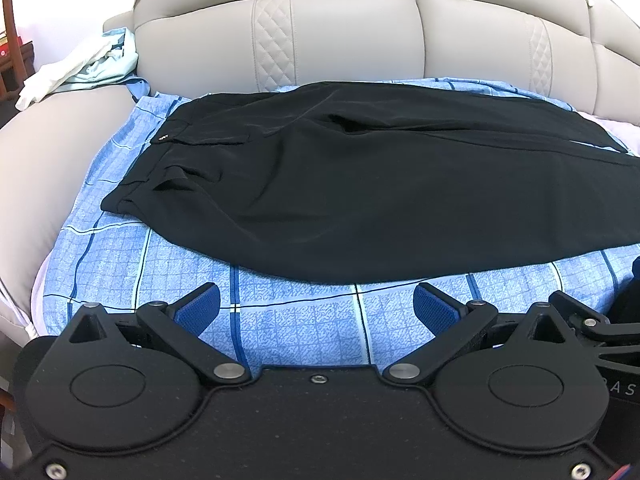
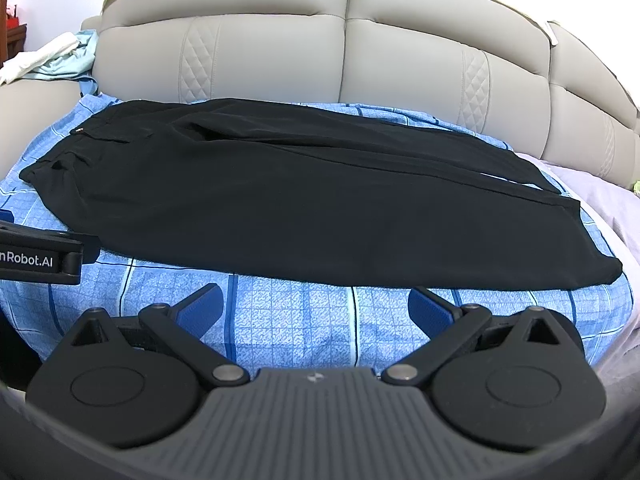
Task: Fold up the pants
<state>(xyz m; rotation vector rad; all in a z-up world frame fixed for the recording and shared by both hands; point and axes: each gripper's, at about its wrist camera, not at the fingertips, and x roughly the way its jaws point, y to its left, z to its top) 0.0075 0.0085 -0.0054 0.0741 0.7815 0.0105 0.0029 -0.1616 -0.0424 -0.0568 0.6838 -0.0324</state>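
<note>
Black pants (image 1: 360, 184) lie flat on a blue checked sheet (image 1: 296, 320), one leg laid over the other, waistband at the left, leg ends at the right. They also show in the right wrist view (image 2: 304, 200). My left gripper (image 1: 318, 300) is open and empty, just short of the pants' near edge. My right gripper (image 2: 316, 300) is open and empty, also just short of the near edge, closer to the leg ends. The left gripper's body (image 2: 40, 258) shows at the left edge of the right wrist view.
A grey padded headboard (image 1: 360, 28) rises behind the pants. Crumpled white and pale green clothes (image 1: 80, 68) lie at the far left on a grey cushion. A lilac sheet (image 2: 600, 200) shows at the right beyond the blue sheet (image 2: 296, 320).
</note>
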